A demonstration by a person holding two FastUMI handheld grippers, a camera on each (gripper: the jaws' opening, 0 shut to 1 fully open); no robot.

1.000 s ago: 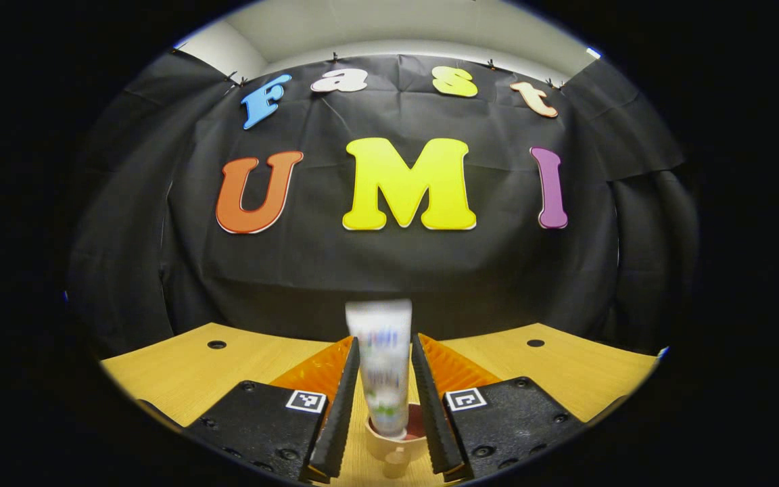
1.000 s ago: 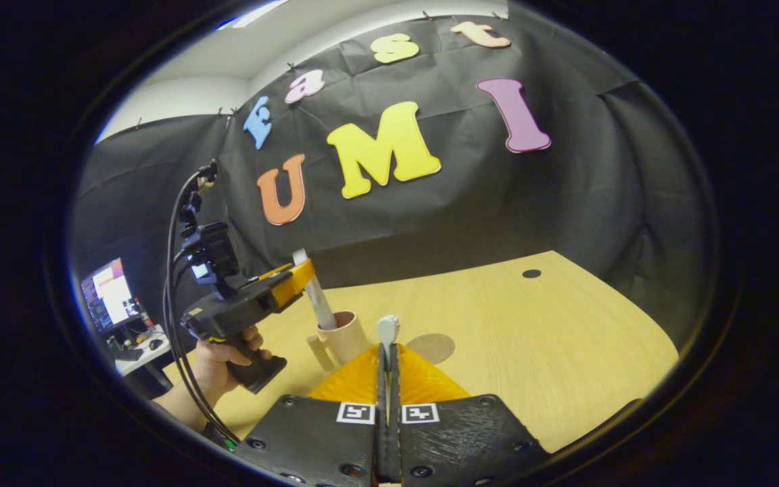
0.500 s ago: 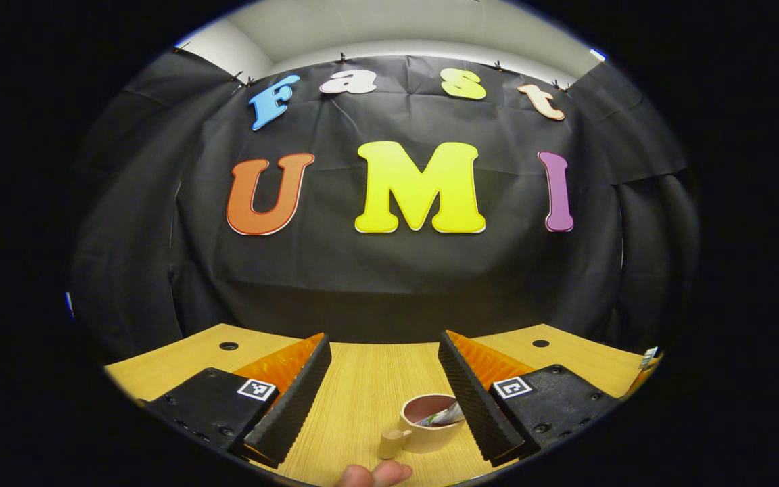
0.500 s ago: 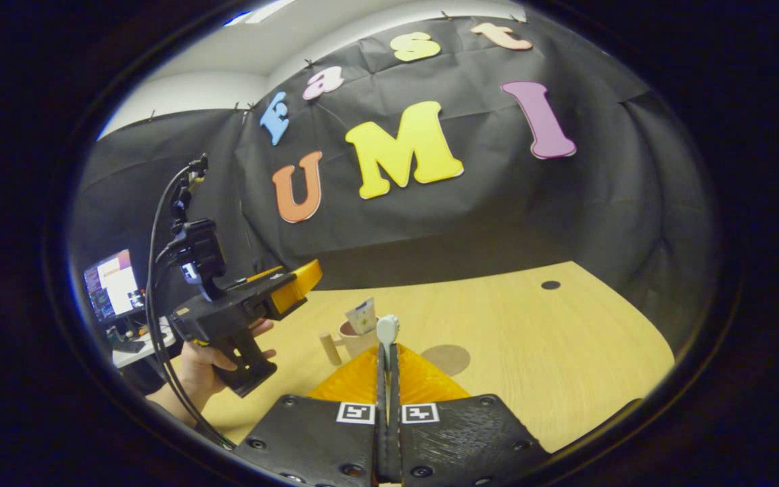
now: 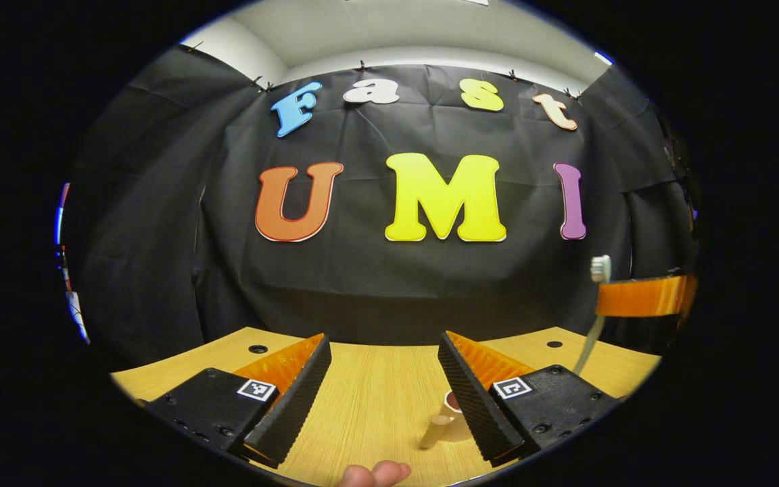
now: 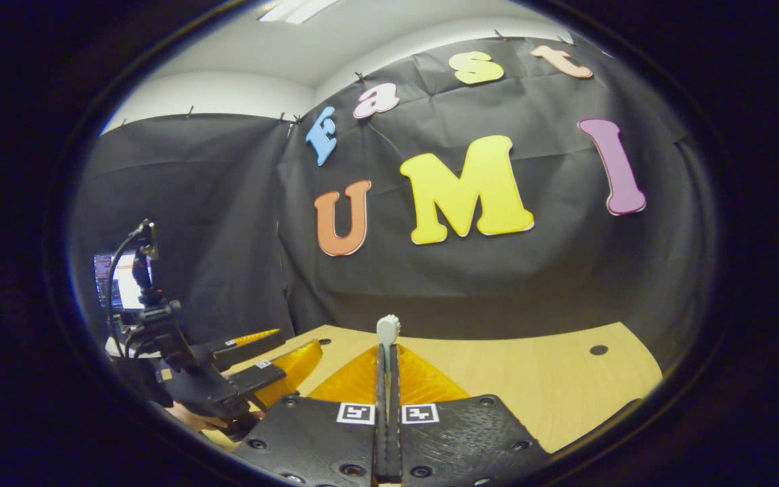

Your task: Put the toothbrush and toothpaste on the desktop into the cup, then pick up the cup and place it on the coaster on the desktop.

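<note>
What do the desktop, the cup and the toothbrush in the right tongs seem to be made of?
The desktop looks like light wood or wood-look laminate: fine straight grain, matte. The cup seems matte beige plastic or ceramic with a darker inside; it is half hidden, so I cannot say which. The toothbrush, clamped in the right tongs, looks like pale smooth plastic with white bristles.

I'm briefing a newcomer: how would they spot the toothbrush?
On the right side of the wooden desk, find the right gripper. The toothbrush stands upright between its closed fingers, its pale bristled head poking above their tips.
</note>
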